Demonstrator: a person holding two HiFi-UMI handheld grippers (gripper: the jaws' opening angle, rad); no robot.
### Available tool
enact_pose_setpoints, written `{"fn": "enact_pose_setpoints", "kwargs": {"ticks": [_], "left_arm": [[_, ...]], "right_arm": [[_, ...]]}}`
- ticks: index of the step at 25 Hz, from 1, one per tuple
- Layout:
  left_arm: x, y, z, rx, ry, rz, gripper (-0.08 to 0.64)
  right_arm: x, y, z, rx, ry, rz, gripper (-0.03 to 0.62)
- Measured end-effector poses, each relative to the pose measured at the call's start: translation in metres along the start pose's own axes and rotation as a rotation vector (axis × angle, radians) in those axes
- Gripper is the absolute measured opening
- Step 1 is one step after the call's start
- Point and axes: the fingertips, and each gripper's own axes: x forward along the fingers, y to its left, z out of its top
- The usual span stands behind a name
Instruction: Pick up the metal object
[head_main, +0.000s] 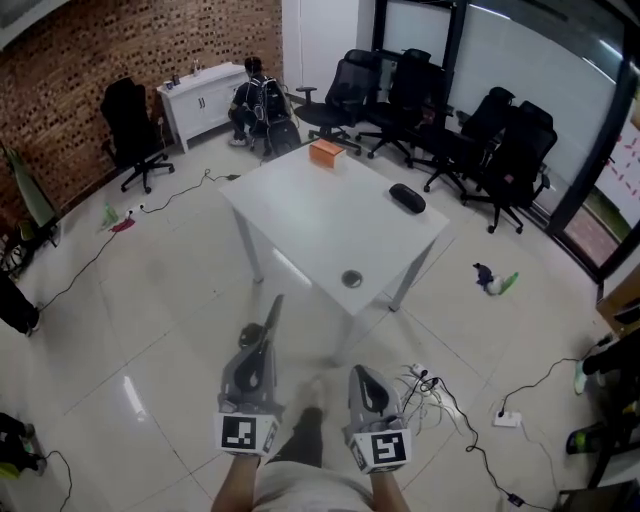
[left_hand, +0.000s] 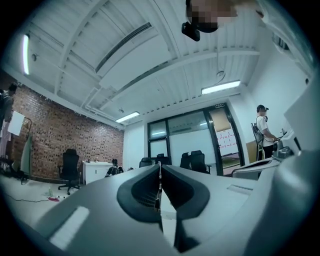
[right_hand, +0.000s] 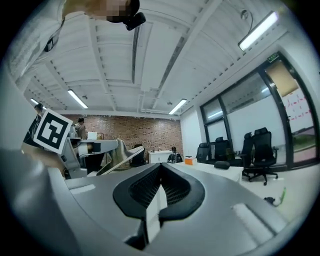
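A small round metal object (head_main: 351, 279) lies on the white table (head_main: 300, 215), close to its near corner. Both grippers hang in front of the table, above the floor, well short of the object. My left gripper (head_main: 276, 302) (left_hand: 159, 167) is shut, its jaws meeting with nothing between them. My right gripper (head_main: 360, 372) (right_hand: 160, 166) is shut too and holds nothing. Neither gripper view shows the metal object; the right gripper view looks across the table top (right_hand: 220, 172).
An orange box (head_main: 326, 151) and a black oval item (head_main: 407, 198) also sit on the table. Black office chairs (head_main: 480, 150) stand behind it. Cables and a power strip (head_main: 507, 418) lie on the floor at the right. A person (head_main: 256, 105) crouches by a white cabinet (head_main: 200, 100).
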Motion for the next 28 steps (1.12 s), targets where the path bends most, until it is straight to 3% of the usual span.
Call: {"fn": "enact_pose_setpoints", "kwargs": {"ticks": [6,11,15,20,28], "left_arm": [[-0.067,-0.017,0.040,0.020,-0.038,-0.001,0.006],[-0.101,-0.024,0.057,-0.002,-0.080,-0.004,0.007],[-0.138,-0.022,0.065,-0.035,-0.078,-0.012,0.008],[-0.176,-0.017,0.055,-0.076,-0.037,-0.018,0.008],[-0.194,-0.003,0.060,-0.048,-0.045,-0.017,0.008]], "right_arm": [[-0.066,0.014,0.019,0.031,-0.021,-0.055,0.014],[-0.089,0.048,0.038,-0.006,-0.032,0.007,0.012],[-0.111,0.081,0.051,-0.009,-0.034,0.014,0.012],[-0.138,0.107,0.040,0.029,-0.013,0.006,0.012],[-0.144,0.133,0.050,-0.013,-0.023,0.012,0.012]]}}
